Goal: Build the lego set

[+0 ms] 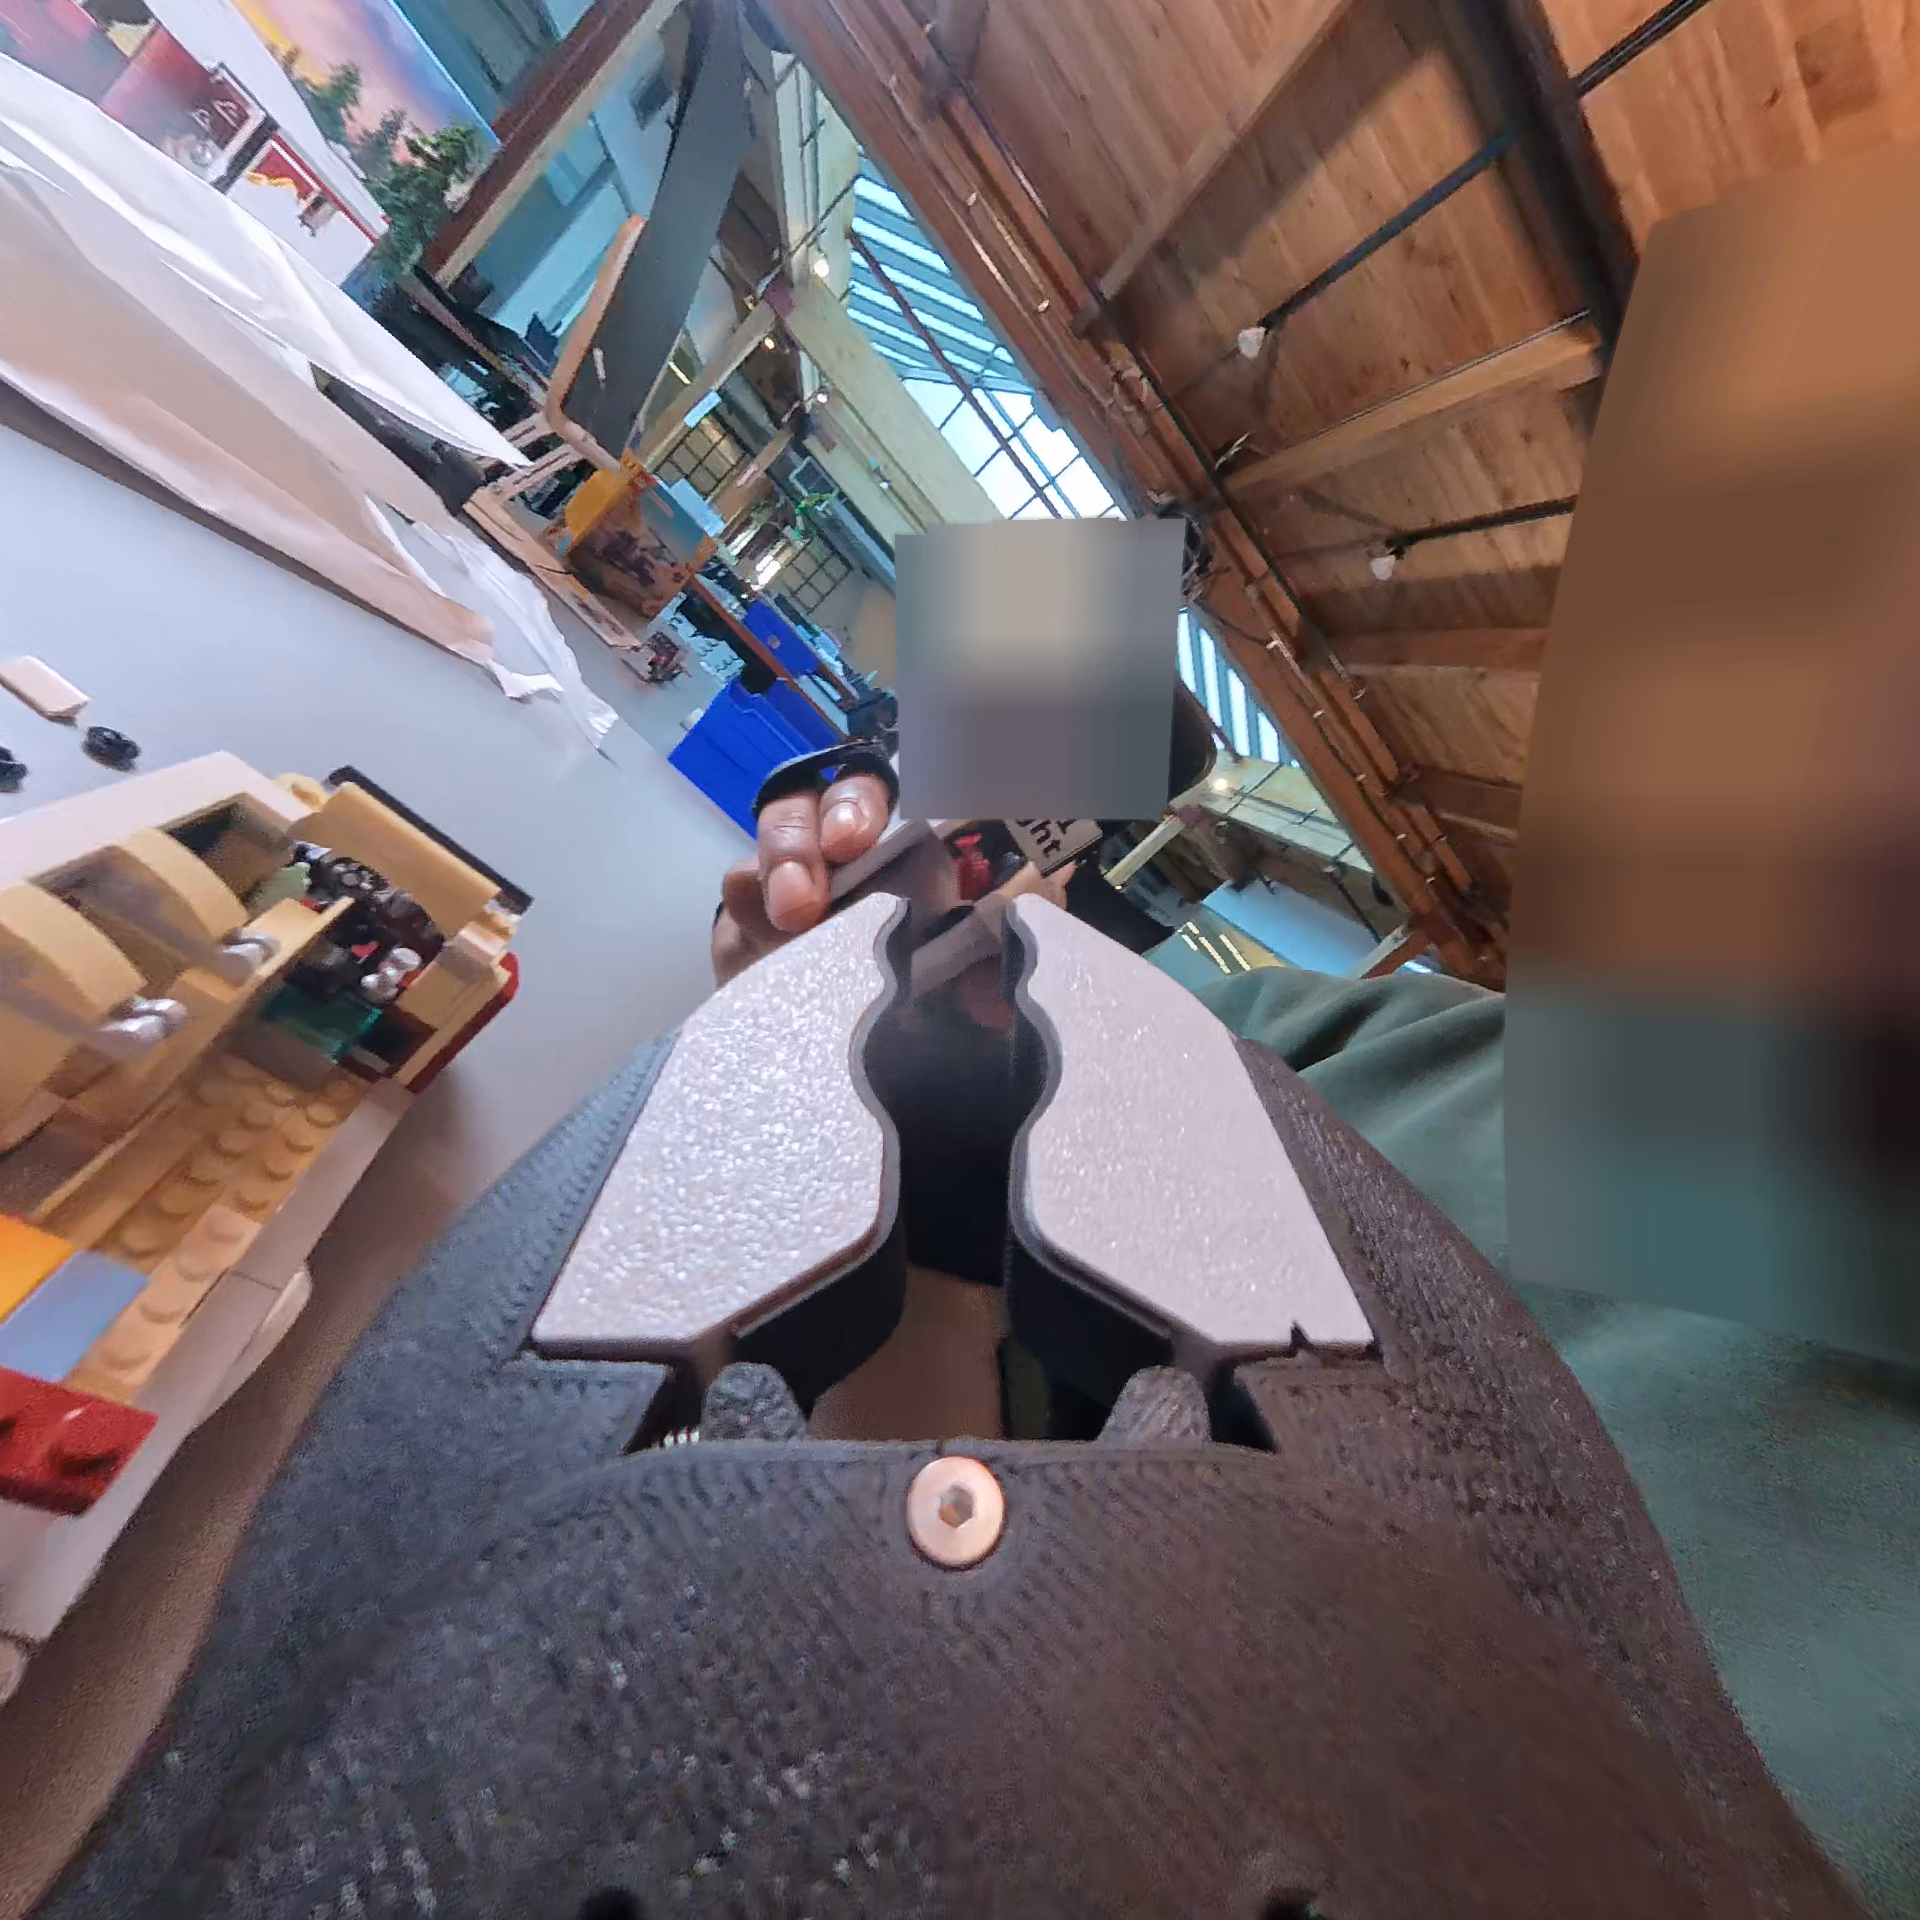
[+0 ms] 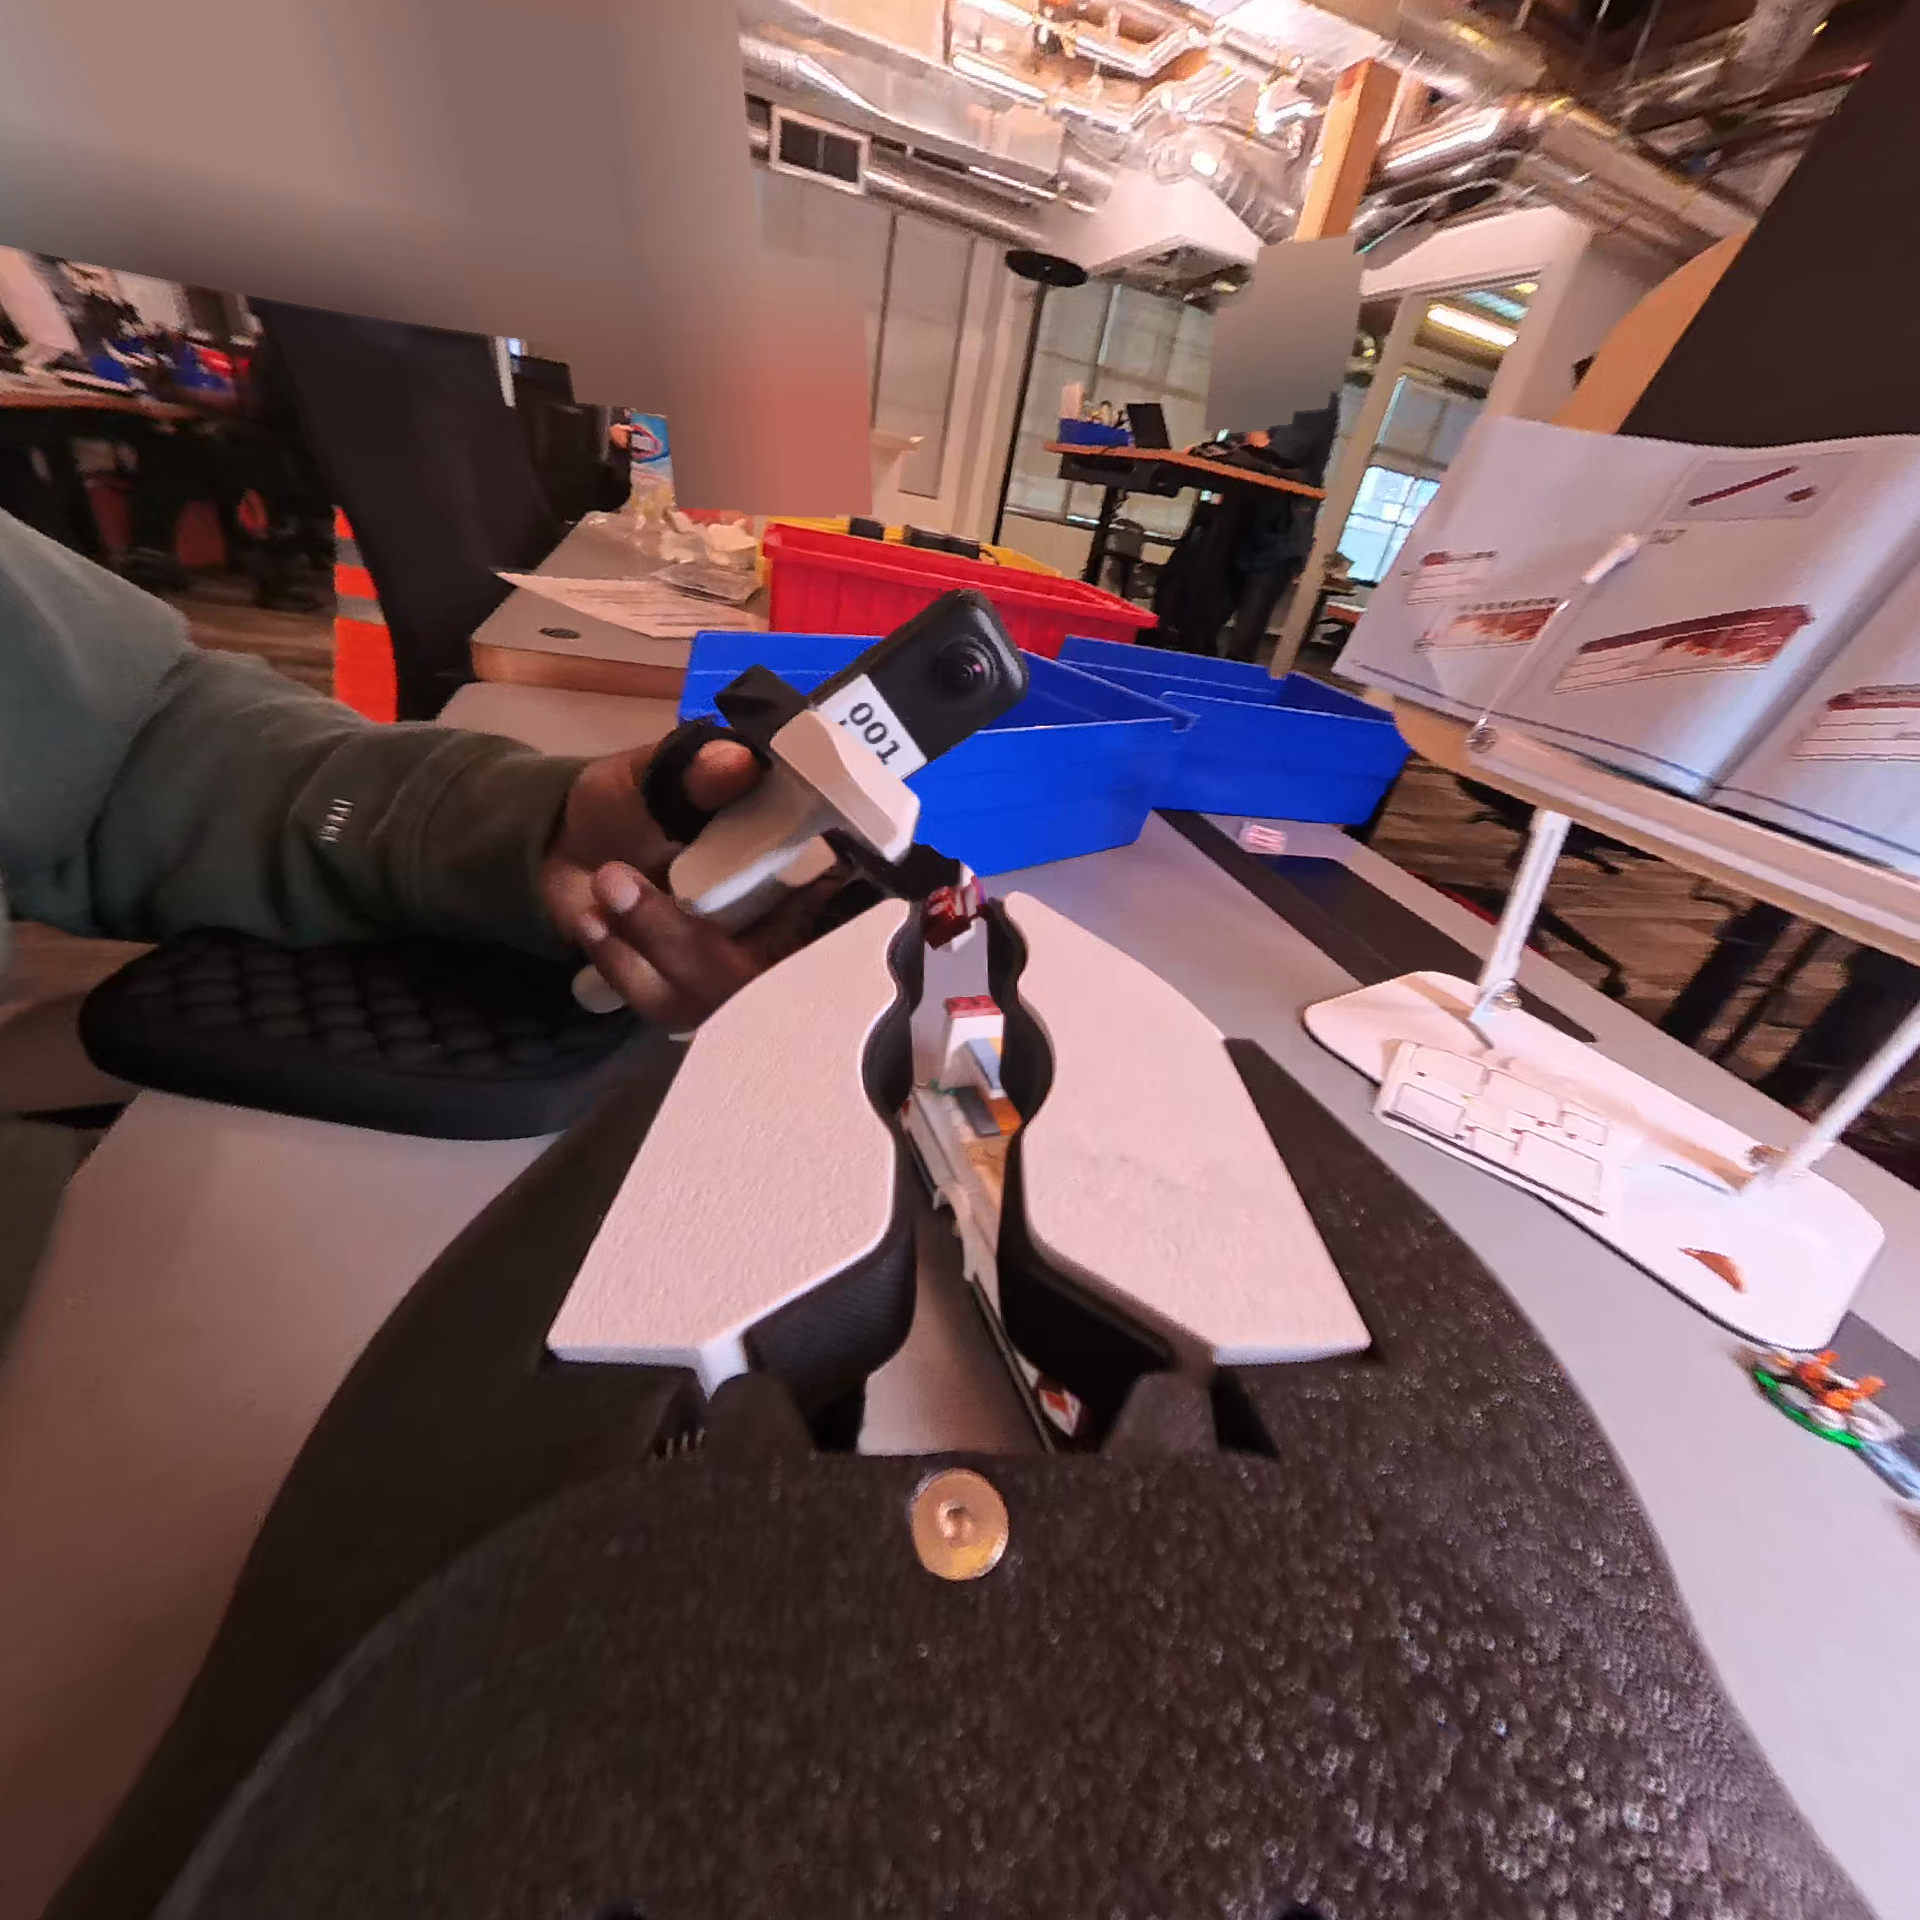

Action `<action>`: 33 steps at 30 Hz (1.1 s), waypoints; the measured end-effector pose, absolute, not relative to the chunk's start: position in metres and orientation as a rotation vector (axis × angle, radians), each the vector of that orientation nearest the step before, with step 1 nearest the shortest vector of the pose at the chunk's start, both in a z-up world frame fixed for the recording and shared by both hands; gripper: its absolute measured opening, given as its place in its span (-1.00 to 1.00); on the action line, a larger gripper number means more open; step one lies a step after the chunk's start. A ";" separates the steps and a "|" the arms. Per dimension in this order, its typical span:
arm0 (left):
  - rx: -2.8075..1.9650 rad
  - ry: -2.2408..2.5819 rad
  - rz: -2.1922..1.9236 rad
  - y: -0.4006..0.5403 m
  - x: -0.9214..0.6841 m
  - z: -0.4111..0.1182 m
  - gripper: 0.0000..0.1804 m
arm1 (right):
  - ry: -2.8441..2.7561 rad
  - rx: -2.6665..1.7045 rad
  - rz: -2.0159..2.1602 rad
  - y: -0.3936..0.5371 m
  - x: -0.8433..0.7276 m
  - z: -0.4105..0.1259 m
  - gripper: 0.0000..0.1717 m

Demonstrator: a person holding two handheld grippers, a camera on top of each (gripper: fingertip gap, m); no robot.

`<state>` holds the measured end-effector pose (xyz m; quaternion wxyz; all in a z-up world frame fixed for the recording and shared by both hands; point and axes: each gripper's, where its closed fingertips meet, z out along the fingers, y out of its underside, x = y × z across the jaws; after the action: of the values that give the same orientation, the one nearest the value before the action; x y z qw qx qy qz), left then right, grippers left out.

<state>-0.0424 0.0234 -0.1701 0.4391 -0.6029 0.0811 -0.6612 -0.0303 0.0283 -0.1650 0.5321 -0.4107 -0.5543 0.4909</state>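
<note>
Where the two grippers meet in mid-air above the grey table [image 2: 1195, 935], a small red brick piece [image 2: 948, 920] sits at the tips of the right gripper [image 2: 951, 925], whose jaws stand narrow around it. The left gripper [image 1: 956, 920] shows a narrow gap; whether either presses the piece, I cannot tell.

Two blue bins [image 2: 1091, 748], one red bin [image 2: 935, 592], one booklet [image 2: 1662, 603].
</note>
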 end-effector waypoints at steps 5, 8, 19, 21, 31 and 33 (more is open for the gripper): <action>-1.469 0.207 -1.721 0.017 -0.029 -0.166 -0.82 | -1.318 -0.944 1.093 0.027 -0.033 -0.166 -0.88; -1.462 0.178 -1.738 0.019 -0.027 -0.167 -0.89 | -1.320 -0.920 1.057 0.025 -0.033 -0.164 -0.88; -1.434 0.162 -1.697 0.021 -0.026 -0.163 -0.95 | -1.303 -0.851 0.927 0.023 -0.032 -0.160 -0.88; -1.435 0.171 -1.687 0.021 -0.027 -0.163 -0.96 | -1.308 -0.850 0.911 0.023 -0.032 -0.161 -0.88; -1.491 0.297 -1.647 0.013 -0.026 -0.168 -0.97 | -1.448 -0.833 0.972 0.015 -0.027 -0.170 -0.86; -1.496 0.330 -1.652 0.010 -0.026 -0.168 -1.00 | -1.489 -0.829 0.996 0.014 -0.024 -0.170 -0.85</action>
<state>-0.0262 0.0097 -0.1682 0.4298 -0.5997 0.1322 -0.6619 -0.0243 0.0140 -0.1698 0.5513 -0.3503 -0.6294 0.4210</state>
